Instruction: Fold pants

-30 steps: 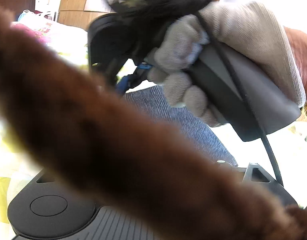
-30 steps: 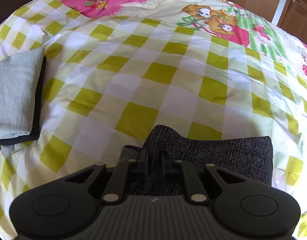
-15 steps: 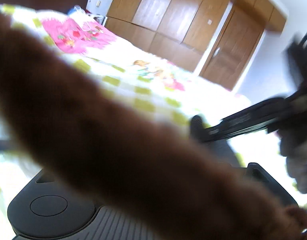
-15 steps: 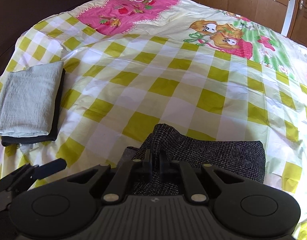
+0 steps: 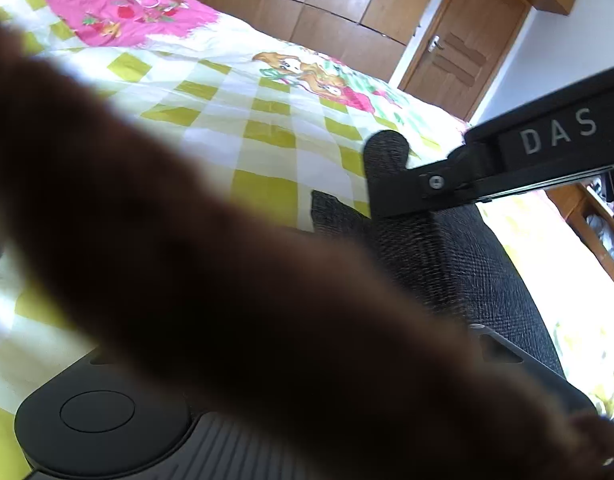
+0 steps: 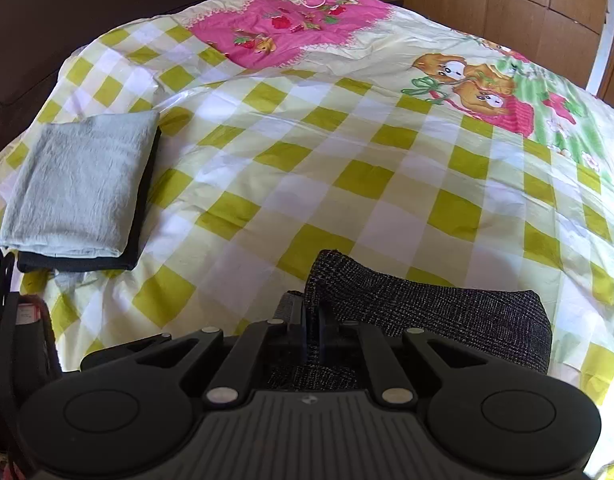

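Pinching one near corner of the folded dark tweed pants point(image 6: 431, 312), the right gripper point(image 6: 311, 326), jaws closed, risks unfolding them; left jaws hidden, cannot tell.

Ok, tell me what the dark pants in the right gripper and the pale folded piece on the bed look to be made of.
Dark pants: a woven cloth, black flecked with white in a fine check, matte; possibly a wool or synthetic blend. The right gripper is shut on them.
Pale folded piece: soft grey-green fabric, matte and finely crinkled, perhaps cotton or linen; the fibre can't be told. It lies on a dark folded item.
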The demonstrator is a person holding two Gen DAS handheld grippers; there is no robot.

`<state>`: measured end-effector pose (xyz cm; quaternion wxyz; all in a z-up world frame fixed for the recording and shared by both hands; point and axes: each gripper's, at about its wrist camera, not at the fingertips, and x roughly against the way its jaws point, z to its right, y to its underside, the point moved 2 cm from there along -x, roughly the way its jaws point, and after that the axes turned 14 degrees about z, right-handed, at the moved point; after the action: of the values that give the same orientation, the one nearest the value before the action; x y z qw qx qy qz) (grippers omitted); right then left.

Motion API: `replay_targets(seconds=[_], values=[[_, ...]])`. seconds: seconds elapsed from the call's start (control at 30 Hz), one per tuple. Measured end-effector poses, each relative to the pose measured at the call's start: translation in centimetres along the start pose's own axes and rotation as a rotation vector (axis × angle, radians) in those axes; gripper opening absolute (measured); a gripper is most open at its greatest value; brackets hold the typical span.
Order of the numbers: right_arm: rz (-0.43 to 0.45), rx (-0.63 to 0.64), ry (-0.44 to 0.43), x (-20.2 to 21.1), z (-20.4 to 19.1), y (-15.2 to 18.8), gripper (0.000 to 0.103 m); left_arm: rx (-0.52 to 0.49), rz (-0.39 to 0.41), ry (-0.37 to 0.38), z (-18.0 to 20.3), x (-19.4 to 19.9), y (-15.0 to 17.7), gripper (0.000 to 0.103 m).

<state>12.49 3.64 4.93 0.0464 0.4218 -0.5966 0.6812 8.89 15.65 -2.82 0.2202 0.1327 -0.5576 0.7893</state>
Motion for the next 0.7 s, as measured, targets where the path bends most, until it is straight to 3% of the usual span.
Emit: replay_targets(seconds=[0.2, 0.47, 0.6, 0.7], values=[[0.000, -0.032, -0.016, -0.4, -0.2, 0.0, 0.023, 0.018, 0.000, 0.010, -0.1, -0.1, 0.0, 0.055], [0.017, -0.063, -0.056, -0.7, 0.3, -0.2, 0.022, 0.123, 0.007, 0.057, -1.7, 0.4, -0.1, 0.058], [0.023, -0.078, -0.059, -0.4, 1.2, -0.2, 0.022, 0.168, 0.060, 0.018, -2.5, 1.6, -0.4, 0.059], [0.021, -0.081, -0.062, -0.2, 1.6, -0.1, 0.022, 0.096, 0.046, -0.030, -1.6, 1.7, -0.3, 0.061]])
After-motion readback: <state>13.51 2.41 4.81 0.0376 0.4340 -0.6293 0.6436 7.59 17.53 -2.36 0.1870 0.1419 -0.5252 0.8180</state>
